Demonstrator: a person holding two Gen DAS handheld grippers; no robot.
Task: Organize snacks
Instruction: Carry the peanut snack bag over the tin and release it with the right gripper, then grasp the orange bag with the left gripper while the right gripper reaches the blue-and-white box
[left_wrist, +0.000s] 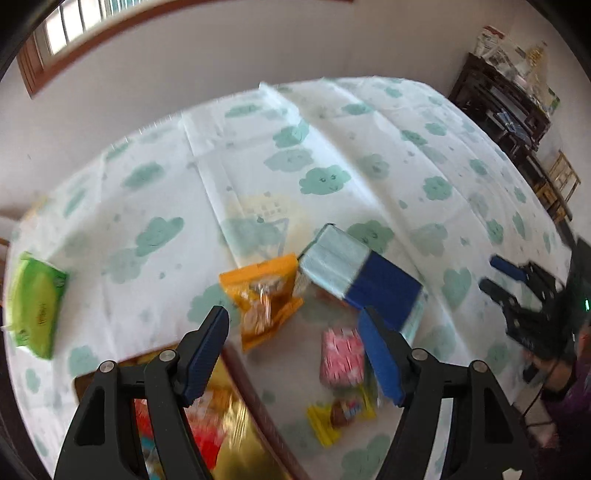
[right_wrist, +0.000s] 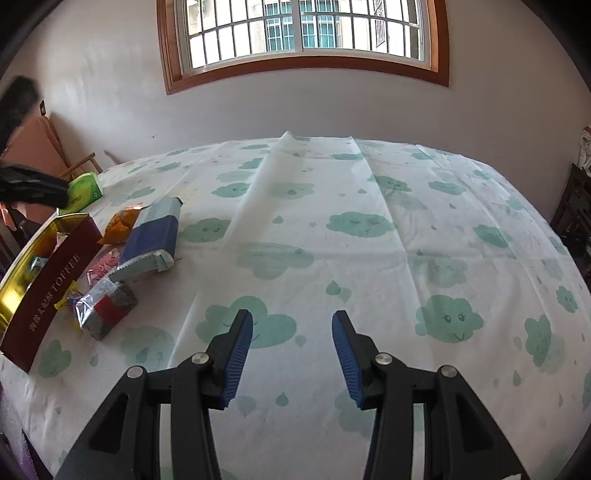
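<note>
My left gripper (left_wrist: 293, 325) hangs open above a heap of snacks, holding nothing. Under it lie an orange packet (left_wrist: 264, 295), a pink-and-white packet (left_wrist: 341, 356) and a yellow-wrapped candy (left_wrist: 338, 413). A blue and pale-blue pack (left_wrist: 354, 273) lies just past its right finger. The open gold-lined toffee box (left_wrist: 229, 424) sits at lower left with snacks inside. My right gripper (right_wrist: 292, 321) stands open and empty over bare cloth, well to the right of the heap. From there I see the box (right_wrist: 51, 280), the blue pack (right_wrist: 151, 236) and a silver-and-red packet (right_wrist: 105, 308).
A green pack (left_wrist: 35, 306) lies apart near the table's left edge. The cloud-print tablecloth (right_wrist: 369, 240) covers the whole table. A dark shelf unit (left_wrist: 506, 107) stands by the far right wall. A wooden chair (right_wrist: 77, 166) stands beyond the table's left side.
</note>
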